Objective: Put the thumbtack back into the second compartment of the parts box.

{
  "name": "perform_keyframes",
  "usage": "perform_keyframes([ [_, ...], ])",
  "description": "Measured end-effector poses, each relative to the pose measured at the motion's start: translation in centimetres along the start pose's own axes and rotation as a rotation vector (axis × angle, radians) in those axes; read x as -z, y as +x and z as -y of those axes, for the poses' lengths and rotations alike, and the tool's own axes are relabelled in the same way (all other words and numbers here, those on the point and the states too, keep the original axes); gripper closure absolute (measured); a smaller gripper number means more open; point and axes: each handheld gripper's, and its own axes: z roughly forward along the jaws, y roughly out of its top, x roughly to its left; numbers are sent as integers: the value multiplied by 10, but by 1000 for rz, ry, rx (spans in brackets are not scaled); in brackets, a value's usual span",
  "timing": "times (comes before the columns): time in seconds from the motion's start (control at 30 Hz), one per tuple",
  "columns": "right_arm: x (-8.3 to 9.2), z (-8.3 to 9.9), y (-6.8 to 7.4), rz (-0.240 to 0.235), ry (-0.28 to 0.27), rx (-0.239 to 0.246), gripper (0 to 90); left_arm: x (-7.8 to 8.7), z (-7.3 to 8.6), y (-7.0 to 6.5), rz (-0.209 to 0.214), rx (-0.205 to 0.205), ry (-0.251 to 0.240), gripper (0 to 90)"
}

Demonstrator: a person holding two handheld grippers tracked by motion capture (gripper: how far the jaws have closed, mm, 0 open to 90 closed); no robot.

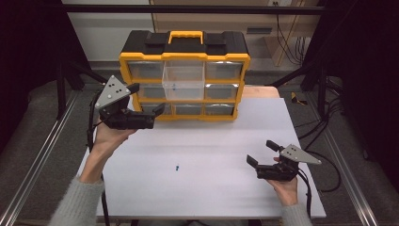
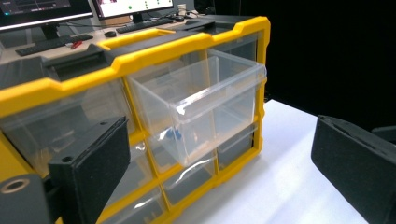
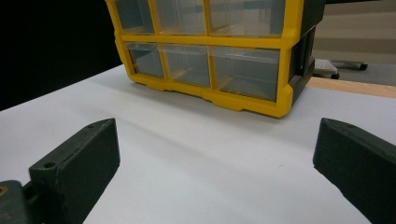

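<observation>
A yellow and black organizer [image 1: 184, 63] with clear drawers stands at the back of the white table [image 1: 211, 150]. Its top middle drawer [image 1: 183, 82] is pulled out, with a small blue piece [image 1: 174, 86] inside. Another small blue piece [image 1: 177, 166] lies on the table near the front. My left gripper [image 1: 147, 98] hovers open at the organizer's lower left, nothing between its jaws. In the left gripper view the drawer [image 2: 205, 107] and its blue piece [image 2: 176, 135] lie ahead of the left gripper [image 2: 219, 126]. My right gripper [image 1: 262, 153] rests open at the table's right, empty; the right gripper [image 3: 217, 126] faces the organizer [image 3: 210, 56].
Metal rails [image 1: 37, 155] run along both sides of the table. Cables [image 1: 329, 165] trail off the right edge. A desk with monitors and a keyboard [image 2: 56, 42] stands behind the organizer in the left gripper view.
</observation>
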Motion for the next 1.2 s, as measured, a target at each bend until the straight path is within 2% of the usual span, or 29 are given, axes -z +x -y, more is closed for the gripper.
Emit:
perform_keyframes([
  [0.13,0,0,0,2,1,-1,11,0,10,-2,-6,-10,10,25],
  [0.33,0,0,1,3,3,-3,11,0,26,-3,-4,12,16,21],
  [0.8,-1,0,1,8,4,-3,11,-3,62,-10,-10,23,61,20],
  [0.87,-1,0,1,8,5,-6,11,-5,67,-10,-15,19,56,20],
  [1.0,-1,0,2,0,6,-25,11,-5,76,-12,-6,44,65,21],
  [1.13,-1,0,1,7,5,-6,11,-5,83,-14,-5,57,69,21],
  [1.2,-1,0,2,0,4,-21,11,-5,86,-15,-6,56,72,21],
])
